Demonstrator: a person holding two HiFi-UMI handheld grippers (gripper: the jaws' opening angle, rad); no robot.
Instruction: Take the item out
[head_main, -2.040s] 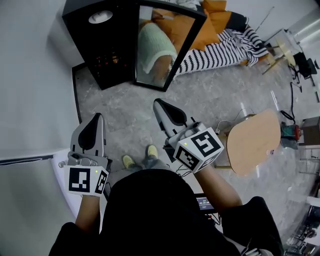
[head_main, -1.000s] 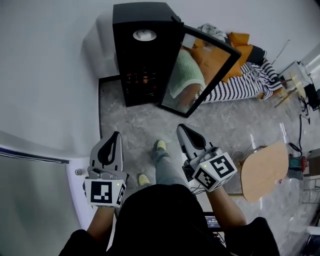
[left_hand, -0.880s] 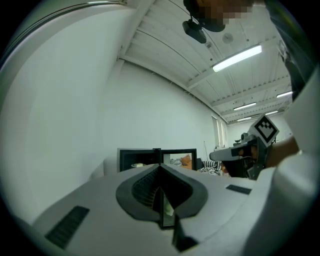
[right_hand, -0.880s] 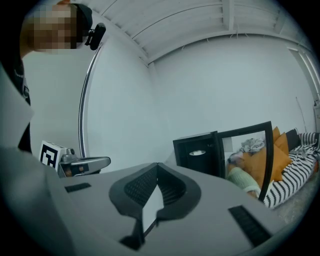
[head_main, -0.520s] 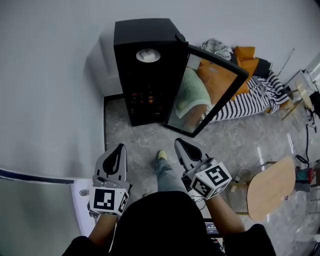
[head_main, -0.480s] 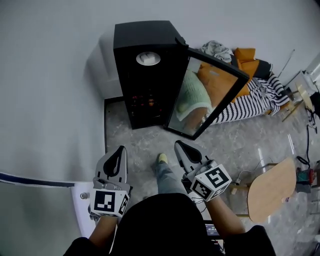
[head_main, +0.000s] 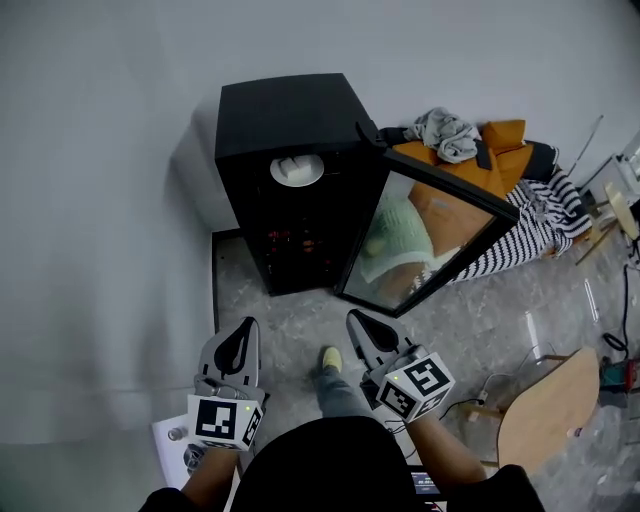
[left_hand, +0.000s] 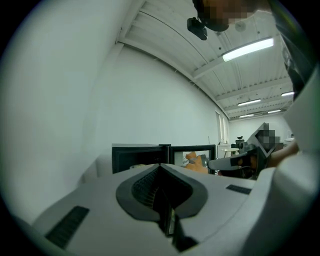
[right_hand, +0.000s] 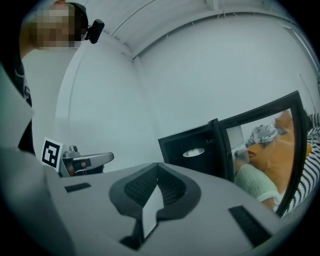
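Grey stone floor and a white wall are noted. Left gripper is held low, jaws clenched on nothing. White dish is seen on the upper shelf of the black cabinet, well ahead. Right gripper is likewise clenched and empty. Glass door is swung open.

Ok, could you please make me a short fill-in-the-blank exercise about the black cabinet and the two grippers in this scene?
1. The glass door of the black cabinet stands ____.
2. Inside the cabinet, near its top, lies a ____ dish.
3. The left gripper and the right gripper both have their jaws ____, with nothing between them.
4. Both grippers are held in front of the cabinet and ____ of them touches it.

Missing words: open; white; shut; neither
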